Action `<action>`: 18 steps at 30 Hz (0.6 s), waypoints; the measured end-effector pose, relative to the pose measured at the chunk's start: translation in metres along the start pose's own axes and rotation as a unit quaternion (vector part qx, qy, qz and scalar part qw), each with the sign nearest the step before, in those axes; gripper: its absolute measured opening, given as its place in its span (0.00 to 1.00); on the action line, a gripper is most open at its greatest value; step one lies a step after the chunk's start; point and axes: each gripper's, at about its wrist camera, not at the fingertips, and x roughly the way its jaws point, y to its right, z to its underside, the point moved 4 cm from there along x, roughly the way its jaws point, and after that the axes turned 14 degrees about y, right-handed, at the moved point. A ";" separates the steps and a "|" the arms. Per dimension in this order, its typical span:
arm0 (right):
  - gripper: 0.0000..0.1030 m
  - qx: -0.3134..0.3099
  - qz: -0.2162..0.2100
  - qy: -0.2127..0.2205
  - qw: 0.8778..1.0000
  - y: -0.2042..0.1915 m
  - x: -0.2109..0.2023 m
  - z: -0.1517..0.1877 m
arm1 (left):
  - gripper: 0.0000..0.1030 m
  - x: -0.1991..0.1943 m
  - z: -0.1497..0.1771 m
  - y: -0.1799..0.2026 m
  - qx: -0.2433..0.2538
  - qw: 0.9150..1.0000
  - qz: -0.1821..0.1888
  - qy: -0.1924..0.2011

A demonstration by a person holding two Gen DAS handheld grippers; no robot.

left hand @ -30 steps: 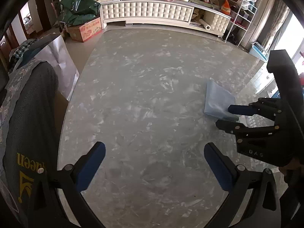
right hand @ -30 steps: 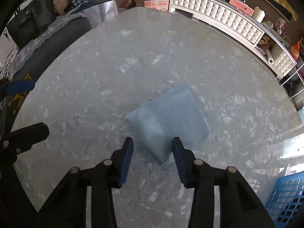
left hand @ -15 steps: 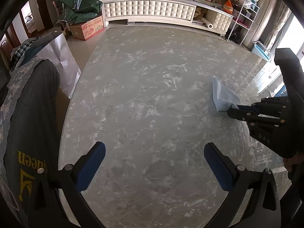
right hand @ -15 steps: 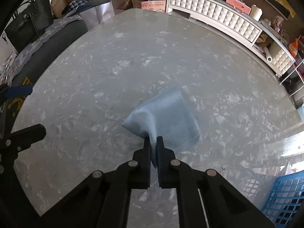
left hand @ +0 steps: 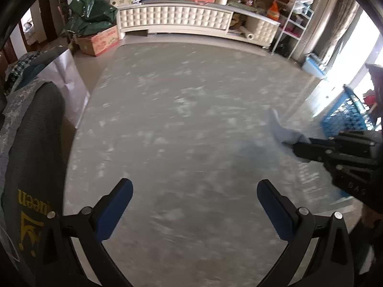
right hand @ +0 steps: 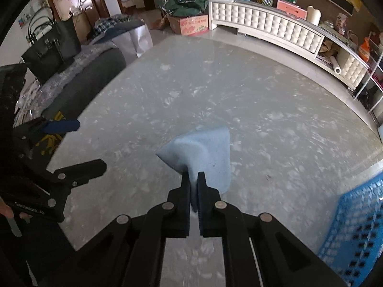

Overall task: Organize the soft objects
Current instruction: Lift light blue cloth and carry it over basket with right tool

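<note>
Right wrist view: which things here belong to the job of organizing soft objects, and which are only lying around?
Belong to the job:
- blue cloth, pinched in the shut right gripper
- blue basket
- left gripper, open, holding nothing

Just lying about:
- black handbag
- cardboard box
- white cabinet

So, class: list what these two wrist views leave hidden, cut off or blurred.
- Blue basket: cut off by the right view's edge; inside unseen.
- Light blue cloth: pinched corner hidden between the right tongs.
- Marble tabletop: motion-blurred in the left view.
- Shelf items: too small.
</note>
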 end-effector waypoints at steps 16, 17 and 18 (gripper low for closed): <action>0.04 0.033 0.037 0.071 0.996 0.047 -0.125 0.017 | 1.00 -0.068 -0.026 0.119 0.084 0.995 0.031 0.046; 0.04 0.034 0.041 0.076 0.996 0.051 -0.133 0.018 | 1.00 -0.070 -0.027 0.125 0.085 0.995 0.033 0.048; 0.04 0.036 0.044 0.081 0.995 0.054 -0.137 0.019 | 1.00 -0.071 -0.028 0.131 0.087 0.994 0.036 0.048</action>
